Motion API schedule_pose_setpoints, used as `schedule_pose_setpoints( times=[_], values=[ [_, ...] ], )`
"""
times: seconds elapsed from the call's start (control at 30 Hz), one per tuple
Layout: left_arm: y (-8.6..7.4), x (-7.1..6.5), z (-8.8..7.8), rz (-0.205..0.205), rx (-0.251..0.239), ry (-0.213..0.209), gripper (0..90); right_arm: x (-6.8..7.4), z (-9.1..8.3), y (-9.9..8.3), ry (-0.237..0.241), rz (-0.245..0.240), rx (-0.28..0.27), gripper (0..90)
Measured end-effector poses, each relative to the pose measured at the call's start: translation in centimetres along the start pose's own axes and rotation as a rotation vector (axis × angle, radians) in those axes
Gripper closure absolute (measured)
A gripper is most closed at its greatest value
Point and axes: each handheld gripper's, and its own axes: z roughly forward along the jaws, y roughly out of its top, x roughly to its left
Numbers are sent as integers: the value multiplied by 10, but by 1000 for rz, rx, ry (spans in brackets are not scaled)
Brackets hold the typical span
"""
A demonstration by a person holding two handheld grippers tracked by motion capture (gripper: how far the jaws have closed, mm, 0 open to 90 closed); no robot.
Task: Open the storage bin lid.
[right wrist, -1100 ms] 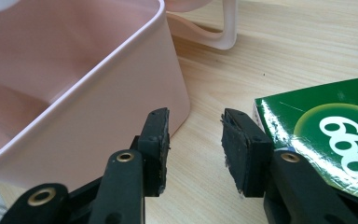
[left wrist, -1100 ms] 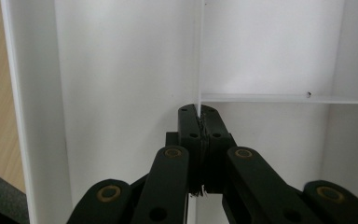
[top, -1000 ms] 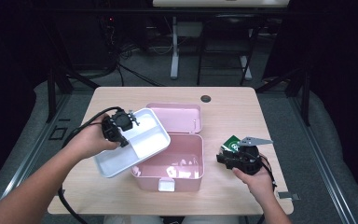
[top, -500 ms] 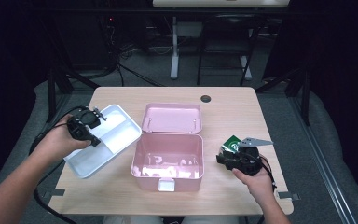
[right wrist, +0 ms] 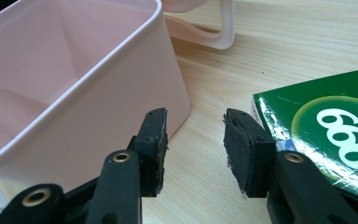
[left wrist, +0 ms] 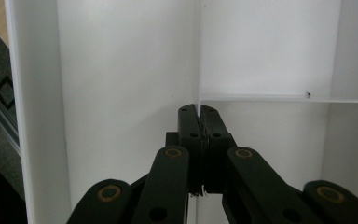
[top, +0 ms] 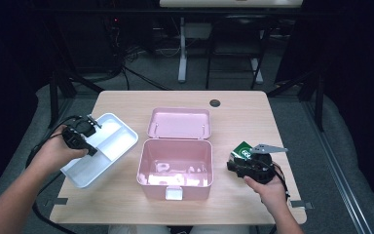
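A pale wooden worktop (top: 253, 112) fills the middle of the frame, with a round dark cable hole (top: 215, 103) near its far edge. Grey floor (top: 292, 105) surrounds it. At upper centre stands a white desk leg (top: 182, 53), with black cables (top: 126, 73) trailing at upper left. The room behind is dark.

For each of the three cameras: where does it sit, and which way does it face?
High view: above the person's side, facing forward and down on the table; both forearms show.
Left gripper view: on the left gripper, facing into the white tray.
Right gripper view: on the right gripper, facing the pink box.
Shared: the white tray, the pink box.
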Motion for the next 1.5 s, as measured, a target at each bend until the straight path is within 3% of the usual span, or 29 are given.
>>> schedule_pose_setpoints(
  times=[0.13,0.4,0.77,1.1,1.5],
  values=[
    [1,4,17,-25,-17,-3,896,-1,0,-1,4,5,-2,580],
    [0,6,54,-63,4,-33,896,-1,-1,-1,4,5,0,566],
    [-4,7,101,-91,73,-52,895,-1,1,-3,3,0,5,551],
    [-9,11,119,-122,80,-71,895,0,2,-5,-3,-4,13,541],
    [-11,11,127,-129,73,-78,879,-1,2,-5,-5,-7,10,532]
  ],
)
